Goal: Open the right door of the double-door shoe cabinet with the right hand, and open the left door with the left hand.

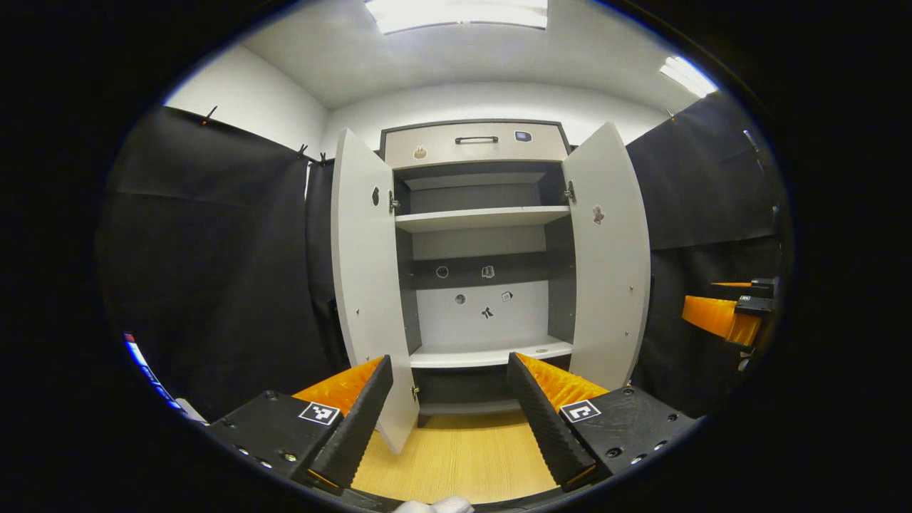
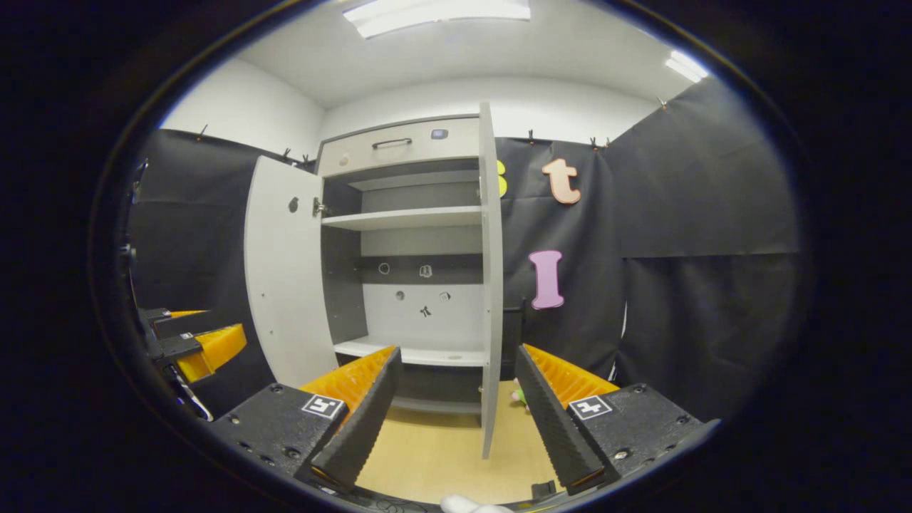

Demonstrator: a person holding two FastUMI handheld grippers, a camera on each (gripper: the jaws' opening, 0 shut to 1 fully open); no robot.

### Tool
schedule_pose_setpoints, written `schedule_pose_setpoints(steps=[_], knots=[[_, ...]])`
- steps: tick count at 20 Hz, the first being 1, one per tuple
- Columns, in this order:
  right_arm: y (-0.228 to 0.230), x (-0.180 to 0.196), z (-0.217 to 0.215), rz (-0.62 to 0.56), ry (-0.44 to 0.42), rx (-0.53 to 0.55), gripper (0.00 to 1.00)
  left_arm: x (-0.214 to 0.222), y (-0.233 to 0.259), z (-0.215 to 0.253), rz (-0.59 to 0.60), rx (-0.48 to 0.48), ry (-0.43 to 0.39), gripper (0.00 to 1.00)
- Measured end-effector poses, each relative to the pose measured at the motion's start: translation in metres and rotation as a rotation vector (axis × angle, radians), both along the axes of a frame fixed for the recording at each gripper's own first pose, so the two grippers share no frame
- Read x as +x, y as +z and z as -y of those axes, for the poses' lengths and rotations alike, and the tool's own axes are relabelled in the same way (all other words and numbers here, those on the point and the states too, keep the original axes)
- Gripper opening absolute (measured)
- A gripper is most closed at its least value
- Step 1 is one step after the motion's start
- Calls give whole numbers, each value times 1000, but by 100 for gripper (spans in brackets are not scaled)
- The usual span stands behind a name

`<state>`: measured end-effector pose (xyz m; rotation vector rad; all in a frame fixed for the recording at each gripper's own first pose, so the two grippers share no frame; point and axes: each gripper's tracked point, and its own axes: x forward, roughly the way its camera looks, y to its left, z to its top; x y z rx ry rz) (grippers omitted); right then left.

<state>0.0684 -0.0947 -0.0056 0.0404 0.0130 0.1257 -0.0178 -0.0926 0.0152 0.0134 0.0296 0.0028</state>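
The grey shoe cabinet (image 1: 484, 285) stands ahead with both doors swung out. In the left gripper view its left door (image 1: 367, 285) hangs just right of my left finger, and the right door (image 1: 609, 271) stands wide. My left gripper (image 1: 449, 363) is open, and neither finger presses on the door. In the right gripper view the right door (image 2: 489, 285) shows edge-on between the spread fingers of my open right gripper (image 2: 457, 355), untouched. The left door (image 2: 285, 285) stands open farther left. Each gripper also appears in the other's view: the right gripper (image 1: 734, 313) and the left gripper (image 2: 192, 342).
Above the shelves (image 1: 481, 217) sits a shut drawer with a dark handle (image 1: 476, 140). Black cloth walls flank the cabinet on both sides. A wooden floor (image 1: 456, 456) runs up to the cabinet's base. A small pink and green thing (image 2: 519, 395) lies on the floor past the right door.
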Motion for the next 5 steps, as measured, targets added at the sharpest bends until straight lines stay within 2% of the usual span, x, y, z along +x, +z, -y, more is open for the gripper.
schedule_pose_setpoints(steps=[5], knots=[[2, 1, -3, 10, 4, -1, 99, -3, 6, -5, 10, -16, -13, 96]])
